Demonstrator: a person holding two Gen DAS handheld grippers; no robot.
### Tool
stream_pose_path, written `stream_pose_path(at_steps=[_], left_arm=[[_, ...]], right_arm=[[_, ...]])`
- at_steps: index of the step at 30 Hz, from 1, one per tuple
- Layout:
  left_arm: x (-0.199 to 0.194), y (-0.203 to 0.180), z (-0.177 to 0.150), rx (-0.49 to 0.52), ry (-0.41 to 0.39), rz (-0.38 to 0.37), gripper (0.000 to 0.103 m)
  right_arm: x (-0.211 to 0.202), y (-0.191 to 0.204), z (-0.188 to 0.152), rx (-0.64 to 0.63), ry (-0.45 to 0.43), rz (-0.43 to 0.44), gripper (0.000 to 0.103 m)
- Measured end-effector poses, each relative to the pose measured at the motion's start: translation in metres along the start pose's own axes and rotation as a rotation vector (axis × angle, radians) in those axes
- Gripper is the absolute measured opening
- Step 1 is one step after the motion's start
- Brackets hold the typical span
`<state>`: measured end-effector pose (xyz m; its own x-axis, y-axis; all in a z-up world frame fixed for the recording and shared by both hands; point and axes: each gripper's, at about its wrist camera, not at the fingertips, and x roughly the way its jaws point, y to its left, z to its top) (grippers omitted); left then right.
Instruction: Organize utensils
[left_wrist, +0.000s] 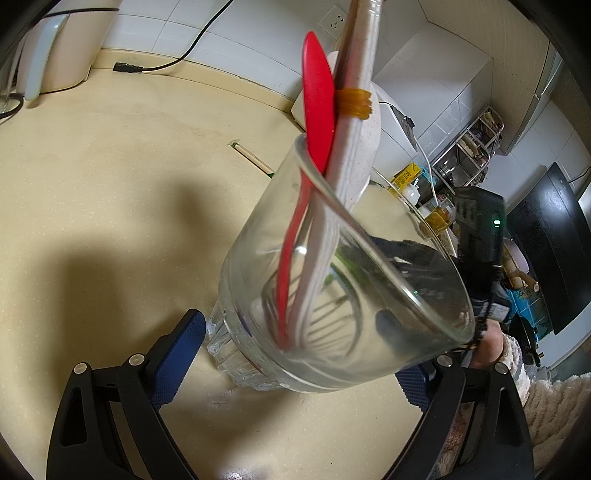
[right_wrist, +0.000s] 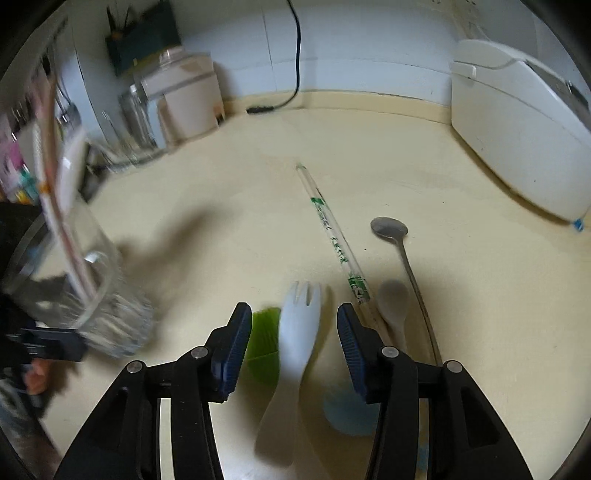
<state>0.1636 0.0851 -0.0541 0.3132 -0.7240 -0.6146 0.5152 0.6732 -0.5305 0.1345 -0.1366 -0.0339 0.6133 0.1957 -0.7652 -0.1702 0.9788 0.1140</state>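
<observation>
**Glass half filled, more utensils waiting on the counter**

While the clear glass (left_wrist: 332, 288) leans between the left gripper (left_wrist: 295, 354), its blue pads (left_wrist: 177, 354) sit close at either side near the base; whether they actually press the glass I cannot tell from here. Inside it stand a red spoon (left_wrist: 317, 99) and a pale speckled utensil (left_wrist: 356, 110), bundled together with a yellow rubber band (left_wrist: 354, 103).

Over to the side, the right gripper (right_wrist: 291, 350) hangs above the cream counter (right_wrist: 229, 206) with its jaws spread wide and holding nothing. Between its pads lies a white spork (right_wrist: 297, 325), blurred, with something green (right_wrist: 264, 332) just beside it. Farther along the counter lie a pair of wrapped chopsticks (right_wrist: 332, 240), a metal spoon (right_wrist: 391, 229) and a small white spoon (right_wrist: 393, 302), close together. A white rice cooker (right_wrist: 517, 122) stands at the back wall, and a black cable (right_wrist: 295, 66) trails down to the counter.
</observation>
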Motion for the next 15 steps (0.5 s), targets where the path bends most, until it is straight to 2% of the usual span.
stream_pose_path(at_steps=[3,7,15], left_arm=[[0.000,0.000,0.000,0.000,0.000,0.000,0.095],[0.000,0.000,0.000,0.000,0.000,0.000,0.095],[0.000,0.000,0.000,0.000,0.000,0.000,0.095]], right_arm=[[0.010,0.000,0.003,0.002,0.024,0.006,0.049],[0.009,-0.010,0.002,0.049,0.013,0.063,0.047],[0.009,-0.015,0.001,0.088,0.014,0.100,0.025]])
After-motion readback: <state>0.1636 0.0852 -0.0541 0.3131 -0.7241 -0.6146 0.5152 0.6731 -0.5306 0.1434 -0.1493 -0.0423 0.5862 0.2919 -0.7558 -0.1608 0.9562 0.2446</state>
